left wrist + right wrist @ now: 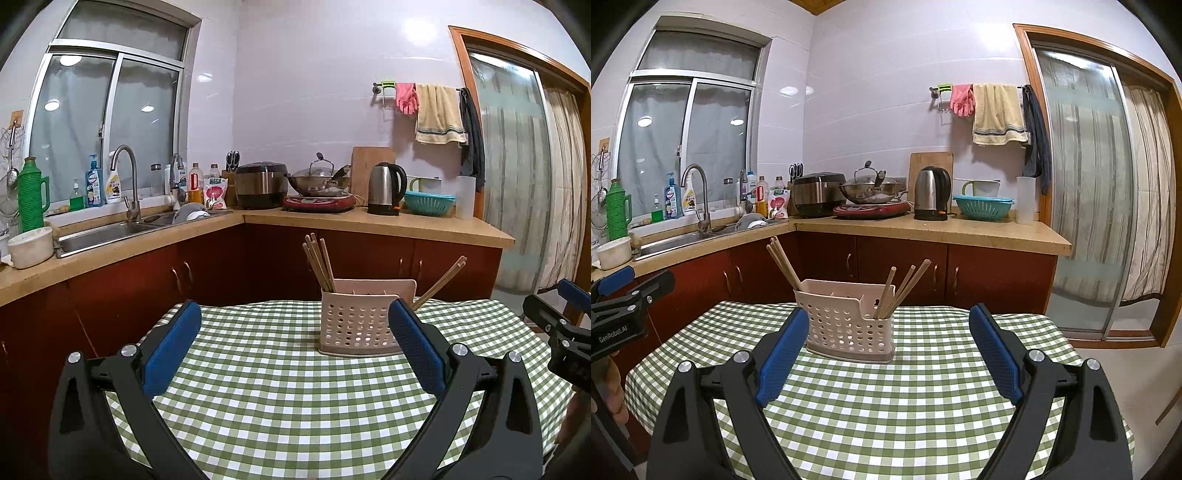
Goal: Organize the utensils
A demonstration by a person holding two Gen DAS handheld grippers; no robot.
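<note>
- Standing on a table covered with a green-and-white checked cloth (923, 387) is a pale pink perforated plastic utensil caddy (846, 325), upright, towards the far edge.
- One bundle of light wooden chopsticks (785, 264) leans out of the caddy's left compartment, tips up and angled left.
- A second bundle of wooden chopsticks (901, 290) leans out of the right compartment, angled right.
- The left gripper (293, 325), black with blue ribbed pads, hovers above the cloth in front of the caddy, its jaws spread wide and holding nothing.
- The right gripper (888, 328), of the same build, hovers beside it, jaws likewise wide and empty; the caddy shows between its fingers, untouched.
- Behind the table runs a tan kitchen counter (923, 230) over dark red cabinets, carrying a steel kettle (931, 197) and a lidded steel wok (868, 188).
</note>
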